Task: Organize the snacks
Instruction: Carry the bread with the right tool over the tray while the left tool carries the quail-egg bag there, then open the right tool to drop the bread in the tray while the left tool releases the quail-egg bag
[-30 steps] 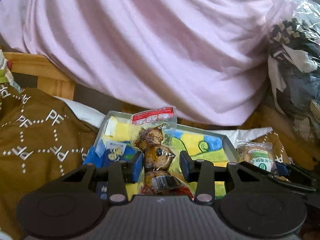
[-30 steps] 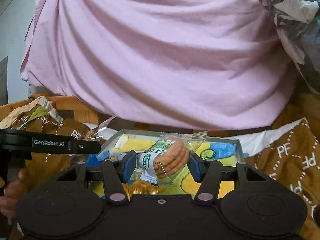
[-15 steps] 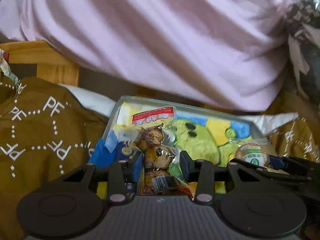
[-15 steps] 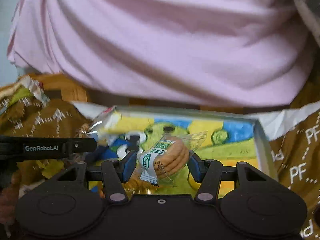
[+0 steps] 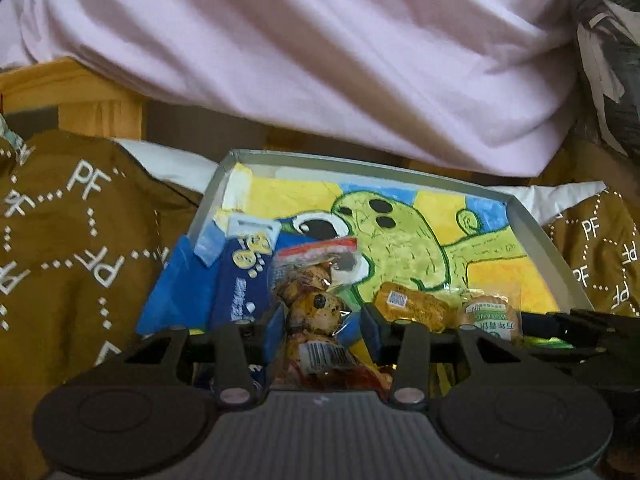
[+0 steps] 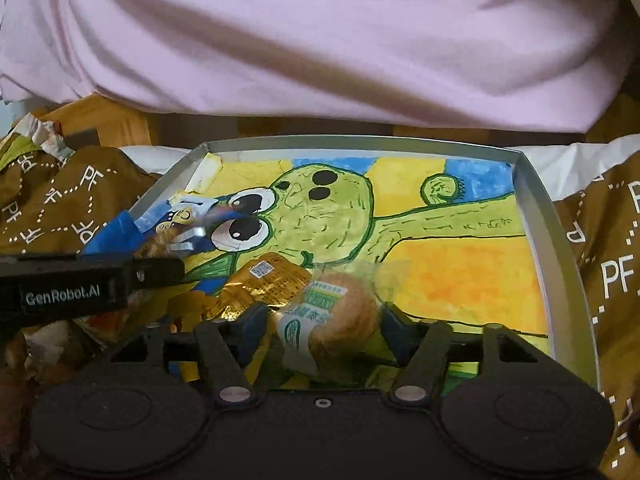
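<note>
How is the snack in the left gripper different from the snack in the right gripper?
The left gripper holds a clear packet of brown speckled lumps with a red top; the right gripper holds a round biscuit pack with a green and white label. The lumpy packet is long and stands upright; the biscuit pack is short and lies tilted. Both are see-through wrappers held over the picture-lined tray.
</note>
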Tool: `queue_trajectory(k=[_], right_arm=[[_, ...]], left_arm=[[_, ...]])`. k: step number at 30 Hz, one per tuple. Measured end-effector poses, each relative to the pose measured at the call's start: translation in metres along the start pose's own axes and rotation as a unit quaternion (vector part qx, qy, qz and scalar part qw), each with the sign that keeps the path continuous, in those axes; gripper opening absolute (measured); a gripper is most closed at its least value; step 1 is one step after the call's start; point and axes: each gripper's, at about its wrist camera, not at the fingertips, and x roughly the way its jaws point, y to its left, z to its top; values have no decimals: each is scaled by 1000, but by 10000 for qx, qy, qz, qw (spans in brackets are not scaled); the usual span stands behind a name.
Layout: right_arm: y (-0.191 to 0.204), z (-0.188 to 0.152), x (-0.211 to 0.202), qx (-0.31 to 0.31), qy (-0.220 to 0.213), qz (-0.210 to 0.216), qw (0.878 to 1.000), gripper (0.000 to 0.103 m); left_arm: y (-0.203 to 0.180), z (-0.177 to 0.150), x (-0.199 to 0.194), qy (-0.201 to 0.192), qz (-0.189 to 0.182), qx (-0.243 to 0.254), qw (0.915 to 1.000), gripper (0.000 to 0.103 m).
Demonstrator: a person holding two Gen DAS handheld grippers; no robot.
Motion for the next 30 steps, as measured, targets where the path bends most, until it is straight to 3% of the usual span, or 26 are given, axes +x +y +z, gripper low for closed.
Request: queue_trajectory(k=[10,18,23,30], right_arm=[[-9,5,-25,170,-384,-78,9991,89],[-21,15,-71,357,-1024,-287,9937,102],[-26,17,-105,437,-1434,-372,9880,102],[-27,13,-154,508,-1893,-429,9797,102]], left_arm=[[1,5,-14,-67,-52,-243,9997,56],[-4,17,-52,-560,234,-240,9979,85],[-12,21,-83,-893,381,-175,9951,100],[-32,17,-133,-1347,501,-58,9896,103]])
